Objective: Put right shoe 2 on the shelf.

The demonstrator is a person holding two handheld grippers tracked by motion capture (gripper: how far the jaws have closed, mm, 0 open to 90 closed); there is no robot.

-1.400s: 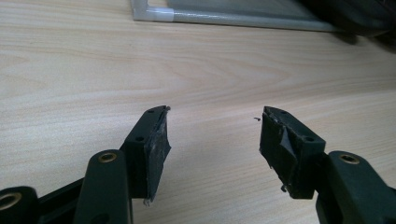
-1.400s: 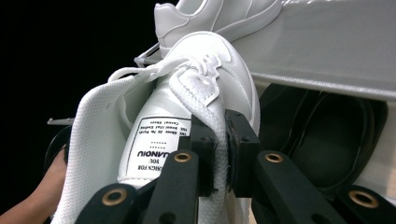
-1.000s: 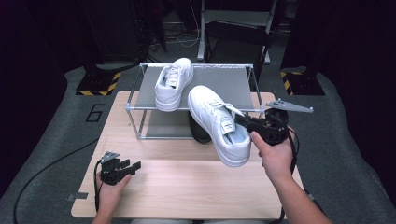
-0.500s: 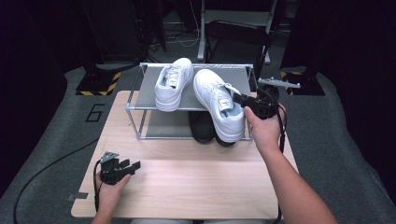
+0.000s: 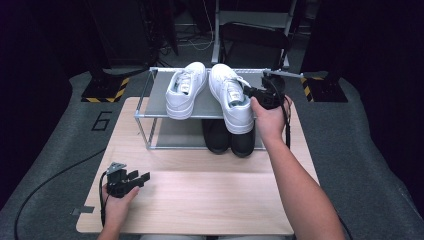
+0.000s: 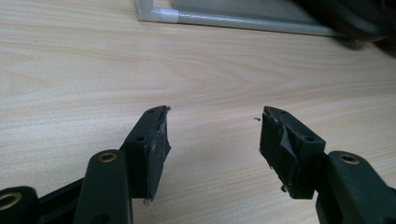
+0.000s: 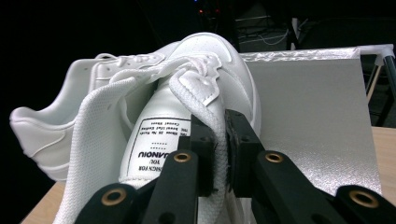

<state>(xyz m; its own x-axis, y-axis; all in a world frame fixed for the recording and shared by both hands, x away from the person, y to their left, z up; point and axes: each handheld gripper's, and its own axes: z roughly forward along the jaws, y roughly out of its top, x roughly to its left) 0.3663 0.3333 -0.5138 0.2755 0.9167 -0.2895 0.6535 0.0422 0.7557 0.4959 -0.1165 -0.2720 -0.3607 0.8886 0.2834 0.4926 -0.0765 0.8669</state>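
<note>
Two white sneakers [image 5: 207, 95] sit top-centre on the rack [image 5: 160, 92], two black shoes [image 5: 229, 140] beneath; right gripper [image 7: 219, 154] pinches one sneaker's collar, left gripper [image 6: 215, 140] spread.

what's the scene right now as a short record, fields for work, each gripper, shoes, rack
work: placing a white shoe onto the top shelf of a rack
right gripper: shut on the collar of the right white shoe, by its opening
left gripper: open, holding nothing, low over the wooden table
left white shoe: on the top shelf, beside the held one
black shoes: on the lower level, under the shelf
rack: metal frame with grey shelf, at the table's far side
</note>
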